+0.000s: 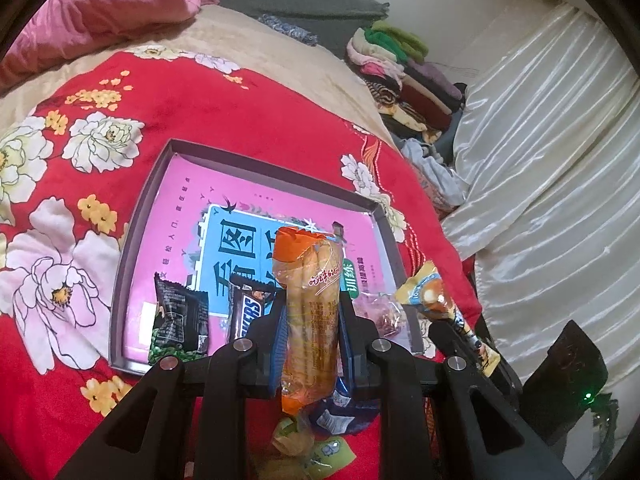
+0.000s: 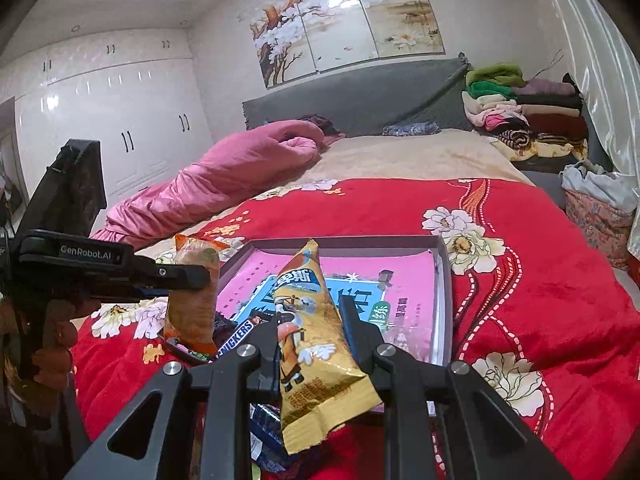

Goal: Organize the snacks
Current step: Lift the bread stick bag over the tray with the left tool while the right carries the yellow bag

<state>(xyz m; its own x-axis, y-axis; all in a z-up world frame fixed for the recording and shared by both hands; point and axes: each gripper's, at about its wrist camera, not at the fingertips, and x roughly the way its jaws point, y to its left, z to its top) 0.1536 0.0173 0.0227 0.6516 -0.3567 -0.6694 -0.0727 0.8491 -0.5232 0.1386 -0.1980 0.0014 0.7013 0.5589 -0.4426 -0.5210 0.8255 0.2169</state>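
My left gripper is shut on a clear orange-ended pack of sausage sticks, held upright over the near edge of a grey tray with a pink and blue printed floor. The same pack and the left gripper show at the left of the right wrist view. My right gripper is shut on a yellow snack packet, also held above the tray's near edge. A black-green packet and a Snickers bar lie in the tray, with a small reddish clear packet.
The tray rests on a red floral bedspread. Loose snacks lie on it below the grippers: a blue packet and yellow-green wrappers. A pink quilt and folded clothes lie farther back. A white curtain hangs at the right.
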